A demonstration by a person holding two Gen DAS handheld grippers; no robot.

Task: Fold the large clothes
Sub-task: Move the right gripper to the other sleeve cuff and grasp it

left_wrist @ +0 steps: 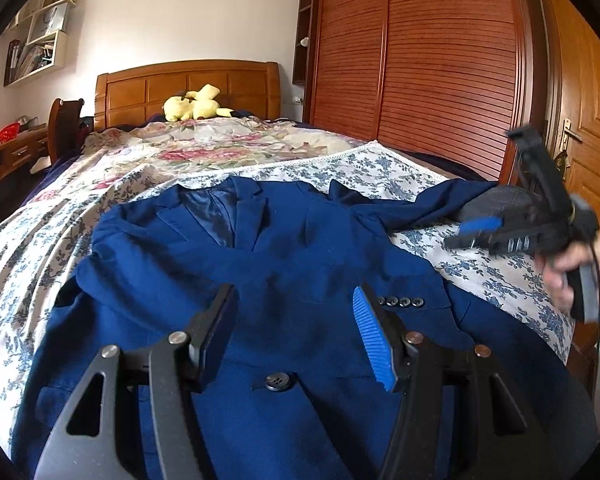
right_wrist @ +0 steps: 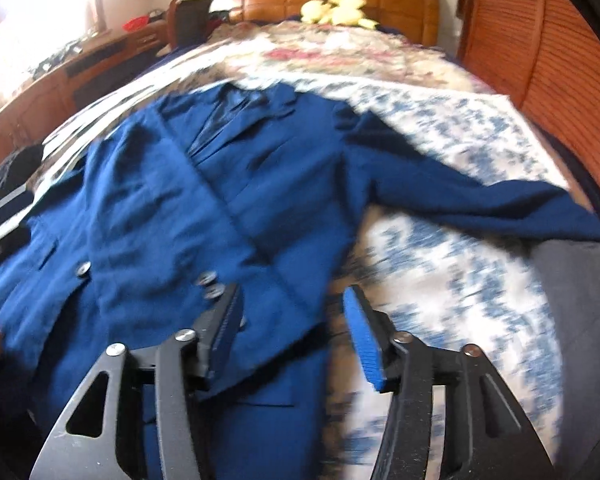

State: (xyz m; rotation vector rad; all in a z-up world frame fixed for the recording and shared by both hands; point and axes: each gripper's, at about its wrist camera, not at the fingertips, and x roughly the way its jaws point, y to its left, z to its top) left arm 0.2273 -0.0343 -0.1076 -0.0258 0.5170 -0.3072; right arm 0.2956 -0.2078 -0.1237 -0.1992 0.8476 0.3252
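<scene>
While both grippers, left (left_wrist: 296, 320) and right (right_wrist: 292, 320), gape wide and empty, blue jacket (left_wrist: 260, 264) lies on the floral bedspread (left_wrist: 380, 168).

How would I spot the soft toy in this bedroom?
Find the wooden headboard at the far end of the bed. Right in front of it lies the yellow plush toy, the only yellow thing on the flowered bedspread.

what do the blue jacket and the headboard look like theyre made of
Jacket: looks like matte woven suit cloth, wool or a blend, with soft creases; the lining at the collar is shinier, perhaps satin. Headboard: wood with a warm glossy varnish, showing grain and raised panels.
</scene>
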